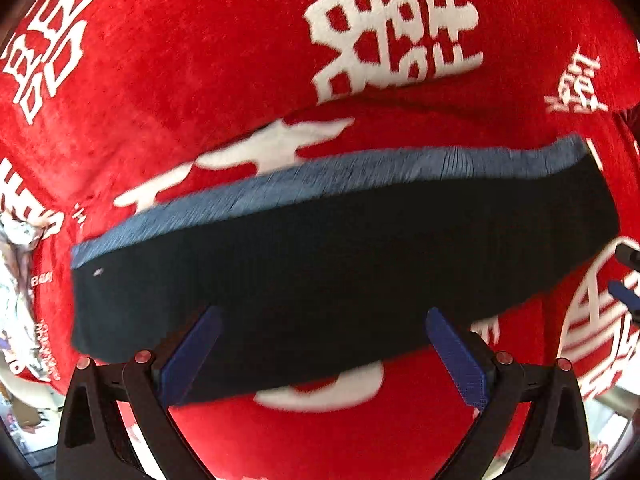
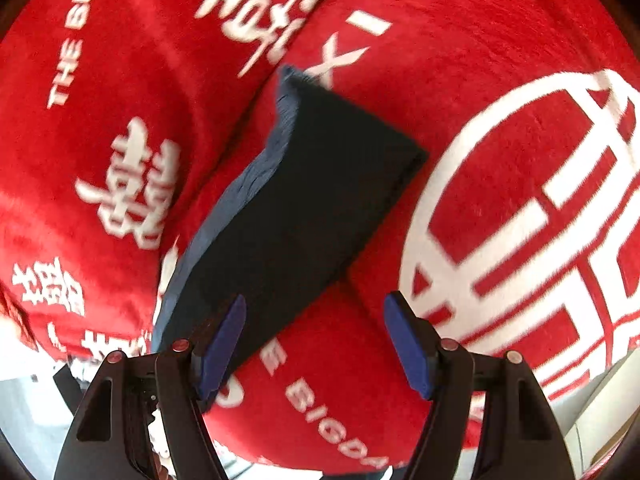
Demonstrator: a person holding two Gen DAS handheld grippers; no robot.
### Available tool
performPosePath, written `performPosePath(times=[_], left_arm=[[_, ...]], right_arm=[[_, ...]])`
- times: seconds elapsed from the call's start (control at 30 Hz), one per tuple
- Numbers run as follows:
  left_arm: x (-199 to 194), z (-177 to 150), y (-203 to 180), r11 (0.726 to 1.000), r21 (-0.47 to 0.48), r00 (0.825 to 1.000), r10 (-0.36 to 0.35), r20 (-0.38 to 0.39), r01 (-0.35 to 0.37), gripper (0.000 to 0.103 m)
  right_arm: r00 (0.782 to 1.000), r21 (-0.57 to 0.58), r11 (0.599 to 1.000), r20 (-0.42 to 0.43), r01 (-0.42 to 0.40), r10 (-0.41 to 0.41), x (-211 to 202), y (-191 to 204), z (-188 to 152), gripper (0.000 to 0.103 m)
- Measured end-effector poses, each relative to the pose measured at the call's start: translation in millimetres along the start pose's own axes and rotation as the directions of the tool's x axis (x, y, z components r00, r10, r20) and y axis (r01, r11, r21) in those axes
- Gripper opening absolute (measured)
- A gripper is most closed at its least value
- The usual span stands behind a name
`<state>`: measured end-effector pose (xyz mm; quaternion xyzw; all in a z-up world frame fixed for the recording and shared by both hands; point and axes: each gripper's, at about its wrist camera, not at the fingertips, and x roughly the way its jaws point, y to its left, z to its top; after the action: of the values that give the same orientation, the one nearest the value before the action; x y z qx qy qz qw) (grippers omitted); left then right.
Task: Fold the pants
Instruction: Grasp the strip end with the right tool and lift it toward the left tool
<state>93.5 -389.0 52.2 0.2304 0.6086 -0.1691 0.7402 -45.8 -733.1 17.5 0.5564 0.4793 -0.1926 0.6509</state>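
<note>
Left gripper point(image 1: 322, 344): blue pads wide apart, nothing clamped. Pointing steeply down over the near long edge of the folded pants point(image 1: 320, 256). Whether the fingertips point(image 1: 200, 344) touch the fabric, can't tell; frame is motion-blurred.

Right gripper point(image 2: 316, 340): jaws also spread, nothing between them. Its left fingertip point(image 2: 224, 344) overlaps the near end of the pants point(image 2: 296, 216) in the picture; the right fingertip sits over bare blanket. Contact can't be confirmed.

Pants: dark navy, folded into a long narrow band, lying flat on the red blanket point(image 1: 180, 60). In the left wrist view it runs across the frame, slightly tilted, left end lower. A lighter blue ribbed waistband point(image 1: 360, 176) runs along the far long edge. In the right wrist view the band runs away from the gripper towards the upper middle, waistband point(image 2: 256, 176) on its left side, the far corner curled up a little.

Blanket: plush red with large white Chinese characters and a circular white emblem point(image 2: 540, 220), plus "THE BIG..." lettering. A fold ridge in the blanket lies just past the waistband.

At the right edge of the left wrist view, part of the other gripper shows, near the right end of the pants.

At far left, beyond the blanket edge, some crumpled pale material point(image 1: 16, 272), unclear what.
</note>
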Motion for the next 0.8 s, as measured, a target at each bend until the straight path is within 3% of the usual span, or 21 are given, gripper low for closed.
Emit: performPosePath(times=[0.07,0.17,0.3,0.4,0.47,0.53,0.67,0.8], left_arm=[[10,12,-4,1.000,-0.016,0.999,-0.002,0.045,0.002,0.103],[32,25,-10,0.999,-0.033,0.998,-0.006,0.064,0.009,0.103],[76,22,-14,0.998,-0.062,0.999,0.017,-0.031,-0.019,0.103],[79,10,-7,0.994,-0.112,0.999,-0.020,-0.039,0.015,0.103],[77,7,-7,0.996,-0.094,0.999,-0.016,-0.050,0.011,0.103],[73,8,-7,0.997,-0.080,0.999,-0.015,-0.045,0.012,0.103],[62,31,-18,0.996,-0.081,0.999,-0.037,0.025,0.039,0.103],[77,58,-39,0.996,-0.078,0.999,-0.039,0.029,0.042,0.103]], right_arm=[[0.999,-0.016,1.000,0.030,-0.024,0.024,3,-2,9,0.073],[0.995,-0.066,0.994,0.044,-0.082,0.085,10,0,19,0.042],[0.999,-0.098,0.995,0.046,0.013,-0.009,26,-3,28,0.042],[0.997,-0.042,0.997,0.041,-0.061,0.063,24,-15,21,0.045],[0.996,-0.041,0.995,0.015,-0.091,0.092,21,-18,10,0.054],[0.993,-0.034,0.993,-0.021,-0.117,0.116,28,-26,-1,0.056],[0.982,0.002,0.984,-0.056,-0.179,0.179,49,-40,-2,0.056],[0.955,0.064,0.954,-0.038,-0.291,0.294,70,-49,6,0.056]])
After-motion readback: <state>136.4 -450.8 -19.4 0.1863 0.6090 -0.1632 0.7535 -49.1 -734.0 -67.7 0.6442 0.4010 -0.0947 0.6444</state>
